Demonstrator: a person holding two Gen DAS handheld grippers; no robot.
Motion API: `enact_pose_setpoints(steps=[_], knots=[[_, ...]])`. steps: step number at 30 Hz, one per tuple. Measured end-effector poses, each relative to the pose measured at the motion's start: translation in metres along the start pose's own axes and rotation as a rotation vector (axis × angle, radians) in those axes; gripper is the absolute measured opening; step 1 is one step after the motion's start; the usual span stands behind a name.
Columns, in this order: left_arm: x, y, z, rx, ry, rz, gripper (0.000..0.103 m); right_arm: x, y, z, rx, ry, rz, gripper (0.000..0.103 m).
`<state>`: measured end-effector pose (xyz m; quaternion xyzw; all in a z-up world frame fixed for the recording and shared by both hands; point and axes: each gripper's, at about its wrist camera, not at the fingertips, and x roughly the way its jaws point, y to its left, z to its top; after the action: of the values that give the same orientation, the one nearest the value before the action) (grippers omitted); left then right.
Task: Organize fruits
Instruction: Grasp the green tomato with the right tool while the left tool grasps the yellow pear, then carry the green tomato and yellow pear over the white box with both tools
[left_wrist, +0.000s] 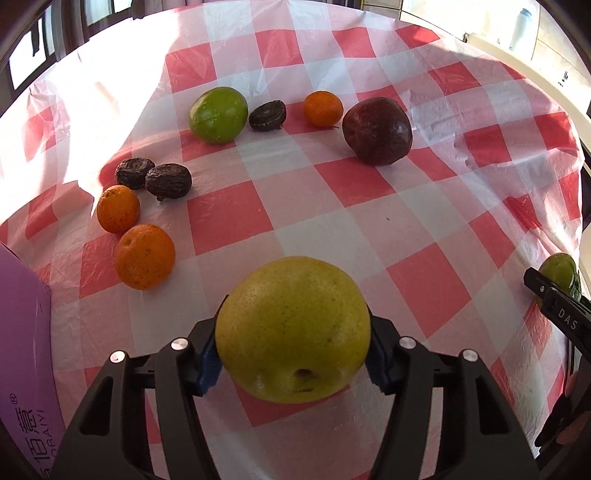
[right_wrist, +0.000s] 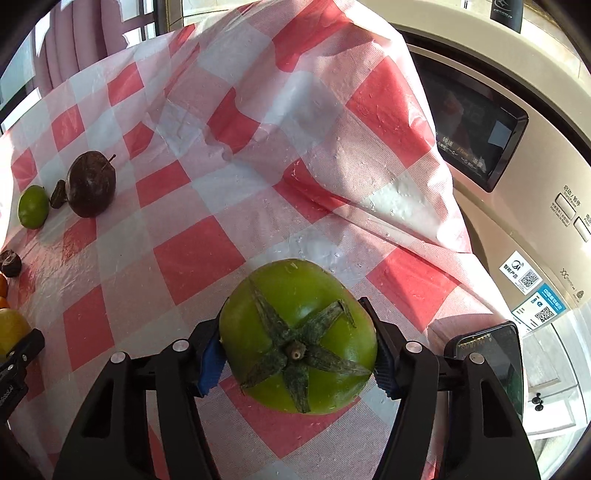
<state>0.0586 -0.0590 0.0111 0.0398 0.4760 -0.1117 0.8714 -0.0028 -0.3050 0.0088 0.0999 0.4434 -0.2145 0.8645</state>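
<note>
My left gripper is shut on a yellow-green pear above the red-and-white checked cloth. My right gripper is shut on a green persimmon with a dark calyx; it also shows at the right edge of the left wrist view. On the cloth lie a green fruit, a dark red apple, three oranges and three dark wrinkled fruits.
A purple box stands at the left edge. A washing machine panel rises right of the cloth, with a phone lying near it. The cloth is rumpled at the far right.
</note>
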Motion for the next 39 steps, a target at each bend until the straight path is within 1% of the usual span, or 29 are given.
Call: enact_pose_setpoints(steps=[5,10,14,17,19,22,28,32,36,38,39], knots=[[-0.018,0.014,-0.019,-0.030,0.023,-0.010,0.062,-0.021,0.033,-0.015,-0.062,0.023,0.108,0.063],[-0.047,0.022,-0.026,-0.081,0.008,-0.043,0.062,-0.044,0.055,-0.034,-0.129,0.046,0.191,0.063],[-0.085,0.024,-0.019,-0.093,-0.051,-0.078,0.062,-0.068,0.068,-0.045,-0.159,0.047,0.219,0.063],[-0.118,0.028,-0.011,-0.095,-0.109,-0.115,0.062,-0.088,0.076,-0.047,-0.174,0.028,0.225,0.063],[-0.140,0.034,-0.007,-0.091,-0.151,-0.135,0.062,-0.103,0.082,-0.047,-0.182,0.009,0.229,0.063],[-0.167,0.050,-0.006,-0.100,-0.184,-0.155,0.062,-0.127,0.094,-0.050,-0.199,-0.012,0.243,0.063],[-0.209,0.108,-0.019,-0.142,-0.229,-0.128,0.062,-0.170,0.140,-0.061,-0.270,-0.051,0.301,0.063],[-0.234,0.154,-0.033,-0.162,-0.247,-0.078,0.062,-0.200,0.178,-0.070,-0.330,-0.077,0.366,0.063],[-0.242,0.203,-0.053,-0.180,-0.221,-0.012,0.062,-0.231,0.221,-0.076,-0.400,-0.094,0.459,0.063],[-0.240,0.230,-0.064,-0.211,-0.191,0.021,0.062,-0.244,0.244,-0.078,-0.437,-0.072,0.521,0.063],[-0.237,0.243,-0.069,-0.229,-0.169,0.032,0.062,-0.251,0.259,-0.080,-0.465,-0.062,0.533,0.063]])
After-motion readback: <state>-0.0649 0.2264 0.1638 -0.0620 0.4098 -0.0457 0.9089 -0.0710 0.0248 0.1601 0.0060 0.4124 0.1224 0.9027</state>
